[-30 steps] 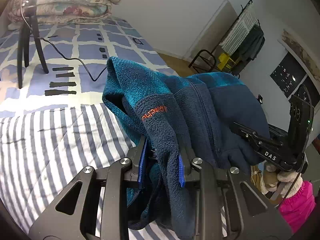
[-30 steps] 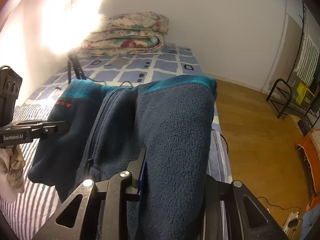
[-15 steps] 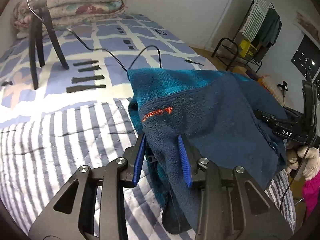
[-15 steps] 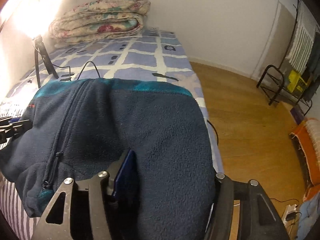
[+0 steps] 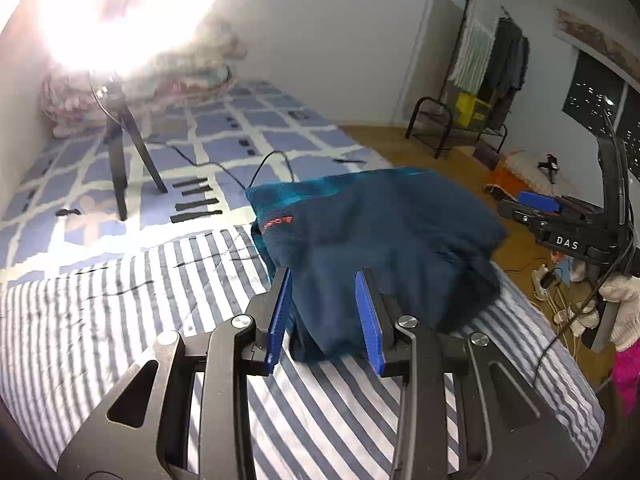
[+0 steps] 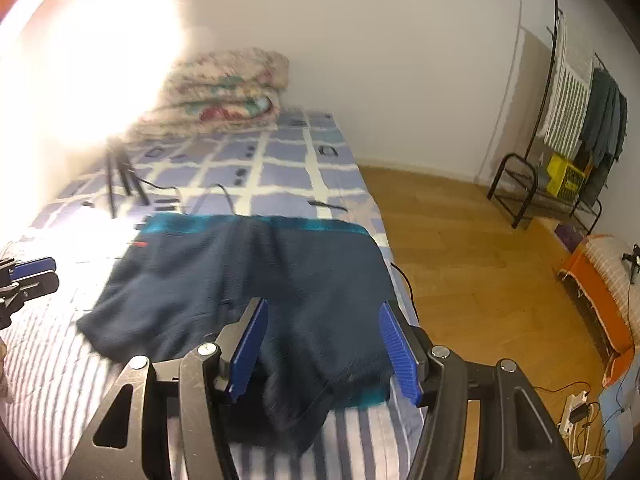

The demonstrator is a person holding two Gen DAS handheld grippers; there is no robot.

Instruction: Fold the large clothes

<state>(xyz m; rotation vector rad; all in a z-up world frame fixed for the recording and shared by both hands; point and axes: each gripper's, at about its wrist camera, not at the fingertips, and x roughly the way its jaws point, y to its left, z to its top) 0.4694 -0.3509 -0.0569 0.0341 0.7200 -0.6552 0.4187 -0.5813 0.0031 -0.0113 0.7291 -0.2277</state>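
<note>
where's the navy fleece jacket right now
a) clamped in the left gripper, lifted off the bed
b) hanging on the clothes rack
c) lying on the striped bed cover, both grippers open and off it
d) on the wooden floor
c: the fleece jacket lies on the striped bed cover, and the blue pads of the left gripper and the right gripper stand apart, not pressing on it.

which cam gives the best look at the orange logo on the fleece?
Left wrist: the orange logo on the navy fleece is large enough to show as lettering, though blurred and unreadable. Right wrist shows it only as a tiny red-orange mark near the fleece's far left corner.
</note>
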